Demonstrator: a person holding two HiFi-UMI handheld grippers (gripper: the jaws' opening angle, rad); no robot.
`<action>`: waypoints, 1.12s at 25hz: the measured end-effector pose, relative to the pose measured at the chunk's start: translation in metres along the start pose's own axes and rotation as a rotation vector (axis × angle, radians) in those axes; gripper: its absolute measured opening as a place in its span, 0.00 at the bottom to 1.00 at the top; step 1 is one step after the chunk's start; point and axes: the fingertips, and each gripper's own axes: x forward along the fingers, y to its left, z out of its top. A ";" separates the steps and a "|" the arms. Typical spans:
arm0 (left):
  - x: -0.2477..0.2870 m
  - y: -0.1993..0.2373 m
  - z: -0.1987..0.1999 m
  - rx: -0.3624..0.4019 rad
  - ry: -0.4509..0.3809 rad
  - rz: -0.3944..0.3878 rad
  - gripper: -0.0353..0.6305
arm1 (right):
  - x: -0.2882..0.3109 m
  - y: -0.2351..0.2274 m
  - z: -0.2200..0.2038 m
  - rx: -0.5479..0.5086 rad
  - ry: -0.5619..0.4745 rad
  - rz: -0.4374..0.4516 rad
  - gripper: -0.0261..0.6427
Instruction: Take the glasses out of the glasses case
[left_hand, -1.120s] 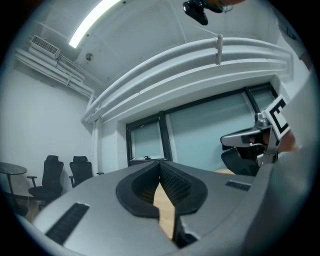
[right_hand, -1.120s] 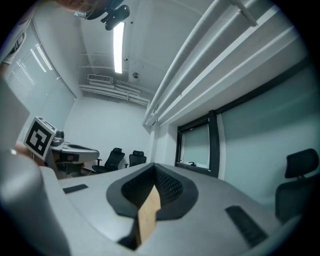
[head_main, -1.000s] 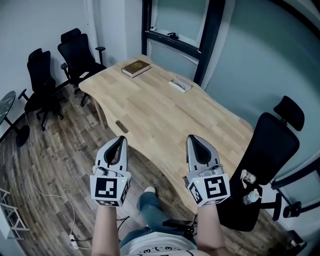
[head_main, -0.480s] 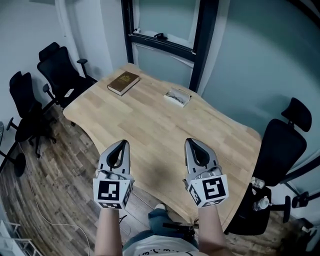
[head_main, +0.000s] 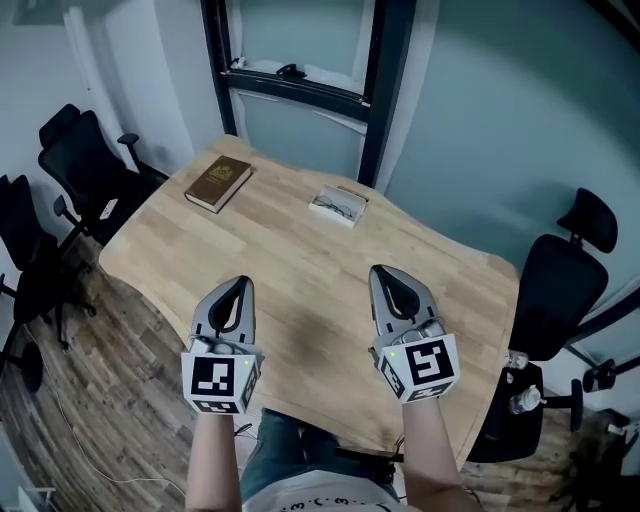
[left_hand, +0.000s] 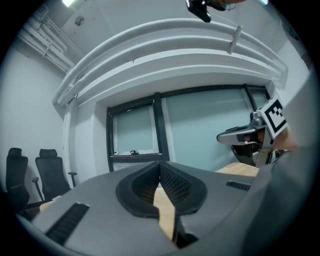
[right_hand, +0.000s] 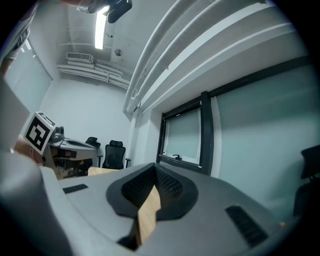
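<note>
The glasses case (head_main: 338, 205) lies on the far side of the wooden table (head_main: 300, 270), pale and apparently open, with dark glasses inside. My left gripper (head_main: 238, 284) and right gripper (head_main: 389, 274) hover side by side over the table's near half, pointing level toward the window. Both are well short of the case and hold nothing. In the left gripper view the left gripper (left_hand: 160, 165) has its jaws shut, tips together, and the right gripper (left_hand: 241, 136) shows at the right. In the right gripper view the right gripper (right_hand: 154, 168) is also shut.
A brown book (head_main: 218, 183) lies at the table's far left corner. Black office chairs (head_main: 85, 165) stand at the left, and another chair (head_main: 560, 290) at the right by the table's edge. A dark-framed window (head_main: 300, 80) rises behind the table.
Both grippers have moved forward from beside the table's near edge to over its top. The case and book now sit nearer and more centred. The jaws stayed shut.
</note>
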 end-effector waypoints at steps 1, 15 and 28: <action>0.009 0.006 -0.001 -0.002 -0.001 -0.009 0.08 | 0.008 -0.002 -0.002 -0.004 0.008 -0.008 0.06; 0.155 0.076 -0.025 -0.047 0.002 -0.174 0.08 | 0.168 -0.040 -0.062 -0.032 0.223 0.020 0.26; 0.229 0.100 -0.093 -0.097 0.091 -0.261 0.08 | 0.317 -0.081 -0.214 -0.317 0.737 0.286 0.22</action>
